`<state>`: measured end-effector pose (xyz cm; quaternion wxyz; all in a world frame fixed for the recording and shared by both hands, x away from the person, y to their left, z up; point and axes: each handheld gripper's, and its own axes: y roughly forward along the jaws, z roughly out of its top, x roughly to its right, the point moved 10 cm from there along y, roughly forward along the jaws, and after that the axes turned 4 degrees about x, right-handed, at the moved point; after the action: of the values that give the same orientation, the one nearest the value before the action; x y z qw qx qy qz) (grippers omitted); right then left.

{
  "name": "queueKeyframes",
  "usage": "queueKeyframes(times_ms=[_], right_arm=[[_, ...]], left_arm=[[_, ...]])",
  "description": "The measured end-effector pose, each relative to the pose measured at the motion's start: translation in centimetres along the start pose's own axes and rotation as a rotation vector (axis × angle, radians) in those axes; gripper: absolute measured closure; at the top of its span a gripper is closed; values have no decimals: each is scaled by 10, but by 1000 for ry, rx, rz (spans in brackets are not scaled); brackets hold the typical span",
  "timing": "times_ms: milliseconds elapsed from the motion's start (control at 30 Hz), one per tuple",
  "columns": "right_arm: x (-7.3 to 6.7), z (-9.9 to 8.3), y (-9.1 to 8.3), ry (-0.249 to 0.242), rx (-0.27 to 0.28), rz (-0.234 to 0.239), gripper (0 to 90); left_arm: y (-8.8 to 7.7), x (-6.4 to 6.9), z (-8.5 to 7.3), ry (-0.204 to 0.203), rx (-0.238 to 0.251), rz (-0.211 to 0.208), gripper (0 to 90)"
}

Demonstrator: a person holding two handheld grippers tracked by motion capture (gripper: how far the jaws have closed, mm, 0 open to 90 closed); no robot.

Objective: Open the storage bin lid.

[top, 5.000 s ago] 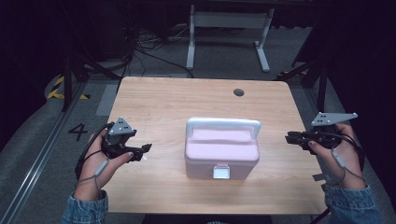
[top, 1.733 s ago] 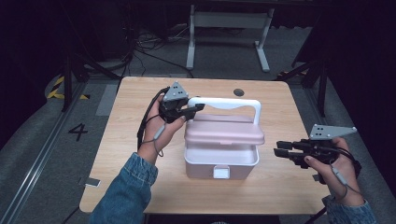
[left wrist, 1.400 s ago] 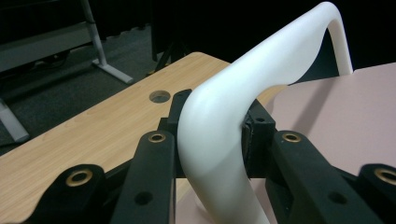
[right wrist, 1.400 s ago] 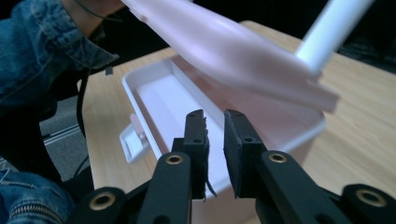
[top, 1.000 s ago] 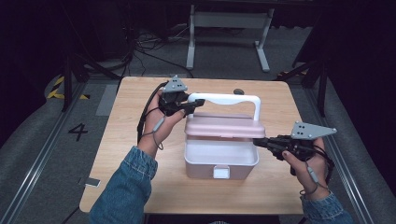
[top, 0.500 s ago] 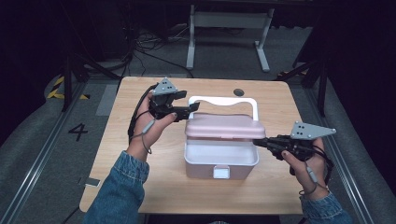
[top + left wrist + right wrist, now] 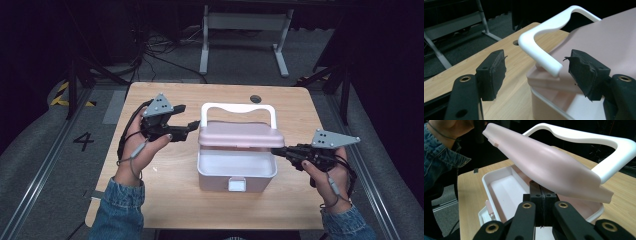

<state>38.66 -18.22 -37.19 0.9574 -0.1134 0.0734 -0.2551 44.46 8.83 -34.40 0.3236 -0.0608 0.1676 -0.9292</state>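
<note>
A box with a white base (image 7: pixel 201 172) stands mid-table, its pink lid (image 7: pixel 240 135) lifted and its white handle (image 7: pixel 237 106) folded back. In the high view my right gripper (image 7: pixel 280 150) is shut, its tips tucked under the lid's right edge. The right gripper view has the right gripper (image 7: pixel 541 191) with jaws pressed together beneath the tilted lid (image 7: pixel 549 167), over the open base (image 7: pixel 499 182). My left gripper (image 7: pixel 192 127) is open beside the handle's left end. In the left gripper view the handle (image 7: pixel 541 37) ends between the left gripper's (image 7: pixel 537 68) spread jaws without touching them.
The box has a small white latch (image 7: pixel 237 184) on its near side. The wooden table (image 7: pixel 150 200) has a round hole (image 7: pixel 255 99) near its far edge. A denim sleeve (image 7: pixel 439 157) shows beyond the box. A dark floor with cables surrounds the table.
The lid has risen on the right gripper's tips and the handle has dropped back. The left gripper, open, has drawn slightly toward the person, away from the handle.
</note>
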Motion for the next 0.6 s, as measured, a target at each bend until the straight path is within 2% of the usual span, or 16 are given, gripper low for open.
queueKeyframes(times_ms=[100,167,233,333,367,400,600], right_arm=[[1,1,0,4,7,-4,900],[1,3,0,4,10,-8,900],[2,4,-1,3,13,-12,900],[2,5,-2,10,22,-13,900],[2,6,-3,10,26,-15,900],[2,7,-4,13,30,-13,900],[4,8,-6,21,31,-8,900]], left_arm=[[-11,-3,-3,-9,5,6,299],[-16,-2,-6,-27,4,-13,290],[-18,1,-13,-39,-24,-41,275],[-18,5,-22,-44,-56,-57,271],[-17,6,-27,-33,-83,-59,268],[-17,6,-28,-16,-89,-57,267],[-12,13,-36,-7,-124,-74,251]])
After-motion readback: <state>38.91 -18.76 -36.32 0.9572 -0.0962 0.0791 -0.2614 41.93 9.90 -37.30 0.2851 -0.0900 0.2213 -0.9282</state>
